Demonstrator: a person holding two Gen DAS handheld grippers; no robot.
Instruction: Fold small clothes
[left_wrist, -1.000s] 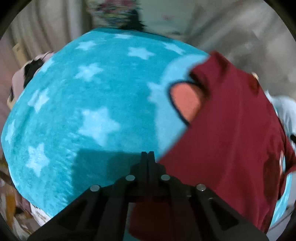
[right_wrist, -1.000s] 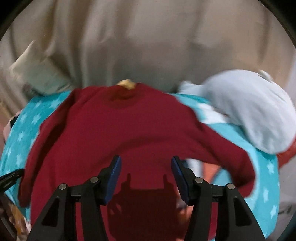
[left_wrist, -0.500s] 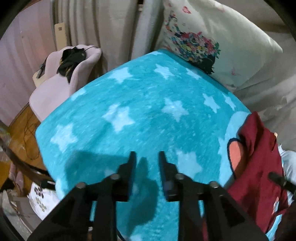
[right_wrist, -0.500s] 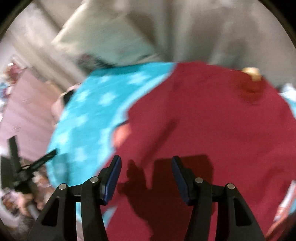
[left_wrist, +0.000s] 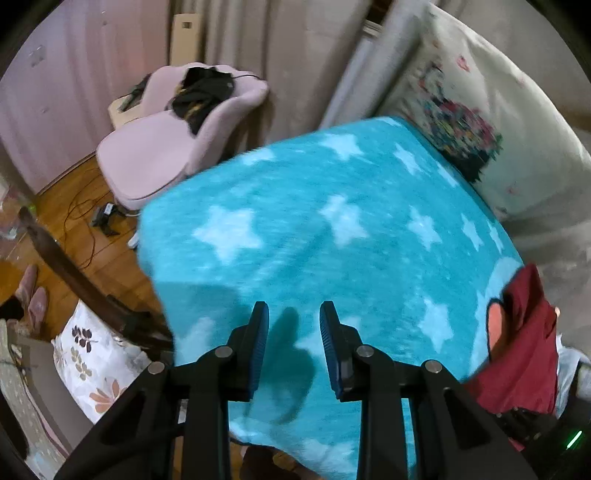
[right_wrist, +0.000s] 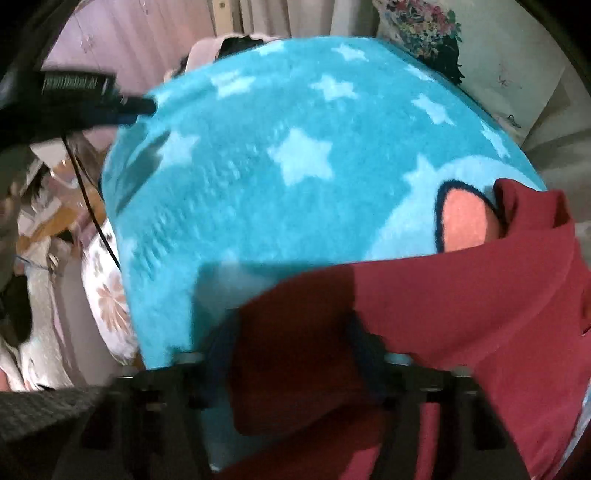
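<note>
A dark red shirt (right_wrist: 461, 325) lies on a turquoise blanket with white stars (right_wrist: 258, 177). In the left wrist view only its edge (left_wrist: 524, 339) shows at the far right. My left gripper (left_wrist: 293, 332) is open and empty, above the bare blanket (left_wrist: 332, 221) well left of the shirt. My right gripper (right_wrist: 291, 339) is low over the shirt's near edge; red cloth covers its fingers, so the jaws are hidden. The left gripper also shows in the right wrist view (right_wrist: 110, 103) at the upper left.
A pink chair (left_wrist: 177, 133) with dark clothes stands on the wooden floor beyond the blanket's left edge. A printed pillow (left_wrist: 480, 122) lies at the far right. A flowered cushion (left_wrist: 96, 362) sits low on the left.
My left gripper let go of the shirt, opened and swung left over the bare blanket. My right gripper turned left and dropped to the shirt's edge, where cloth now covers its fingers.
</note>
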